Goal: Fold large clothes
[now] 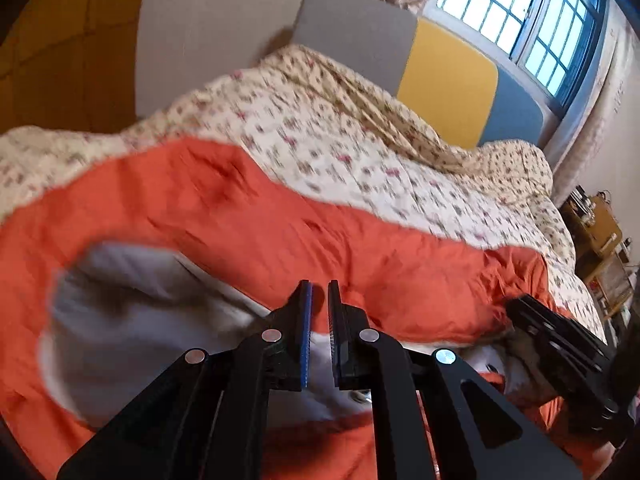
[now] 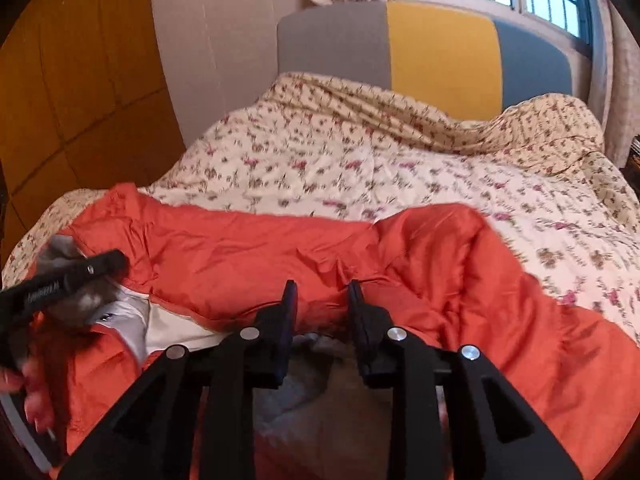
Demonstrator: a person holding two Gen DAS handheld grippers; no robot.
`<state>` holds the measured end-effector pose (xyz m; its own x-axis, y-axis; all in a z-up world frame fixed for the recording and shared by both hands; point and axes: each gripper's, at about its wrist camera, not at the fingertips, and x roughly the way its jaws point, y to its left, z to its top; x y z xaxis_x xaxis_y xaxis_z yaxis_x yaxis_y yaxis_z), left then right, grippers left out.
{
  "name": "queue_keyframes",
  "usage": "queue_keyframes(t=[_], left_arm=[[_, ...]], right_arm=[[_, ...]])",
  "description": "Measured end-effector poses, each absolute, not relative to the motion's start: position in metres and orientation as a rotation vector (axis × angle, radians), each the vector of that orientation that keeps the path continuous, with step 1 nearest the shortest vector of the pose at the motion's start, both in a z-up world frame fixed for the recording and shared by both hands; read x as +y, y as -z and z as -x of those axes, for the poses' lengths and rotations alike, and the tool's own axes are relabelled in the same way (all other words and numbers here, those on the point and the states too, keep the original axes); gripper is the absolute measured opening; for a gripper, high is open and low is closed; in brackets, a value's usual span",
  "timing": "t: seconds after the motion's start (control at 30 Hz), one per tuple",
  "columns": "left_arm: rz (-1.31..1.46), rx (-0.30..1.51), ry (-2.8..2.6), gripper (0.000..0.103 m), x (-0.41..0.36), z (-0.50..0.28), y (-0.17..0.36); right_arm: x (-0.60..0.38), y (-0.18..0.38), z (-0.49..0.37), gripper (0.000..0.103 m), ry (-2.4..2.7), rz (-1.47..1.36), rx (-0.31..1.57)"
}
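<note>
An orange padded jacket (image 1: 240, 220) (image 2: 260, 252) lies spread across the near end of the bed, its pale lining (image 1: 120, 320) turned up. My left gripper (image 1: 320, 292) has its jaws nearly together, with white lining pinched low between the pads. In the right wrist view it (image 2: 118, 259) sits at the jacket's left end among grey fur trim (image 2: 84, 304). My right gripper (image 2: 322, 292) stands with its jaws apart over the jacket's right part, grey fur (image 2: 316, 344) below and between them, not pressed. In the left wrist view it (image 1: 516, 306) shows at the far right.
The bed carries a floral quilt (image 1: 340, 140) (image 2: 360, 160) that rises toward a grey, yellow and blue headboard (image 2: 440, 48). A barred window (image 1: 520, 8) is behind it, a wooden wardrobe (image 2: 60, 100) to the left, cluttered shelves (image 1: 596, 220) at the right. A person's hand (image 2: 24, 392) holds the left gripper.
</note>
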<state>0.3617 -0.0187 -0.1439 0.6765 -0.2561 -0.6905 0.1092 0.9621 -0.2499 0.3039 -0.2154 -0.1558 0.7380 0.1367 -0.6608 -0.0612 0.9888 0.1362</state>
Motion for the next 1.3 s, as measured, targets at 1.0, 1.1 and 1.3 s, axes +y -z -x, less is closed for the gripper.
queue_keyframes(t=[1.0,1.1,1.3], left_arm=[[0.147,0.707,0.157,0.094,0.001,-0.294,0.146],[0.092,0.715,0.09,0.094,-0.002,-0.279,0.147],[0.122,0.799,-0.023,0.094,0.022,-0.268,0.159]], right_arm=[[-0.253,0.154,-0.254,0.046,0.015,-0.256,0.793],[-0.284,0.155,-0.222,0.046,0.075,-0.404,0.821],[-0.349,0.165,-0.154,0.047,0.223,-0.64,0.828]])
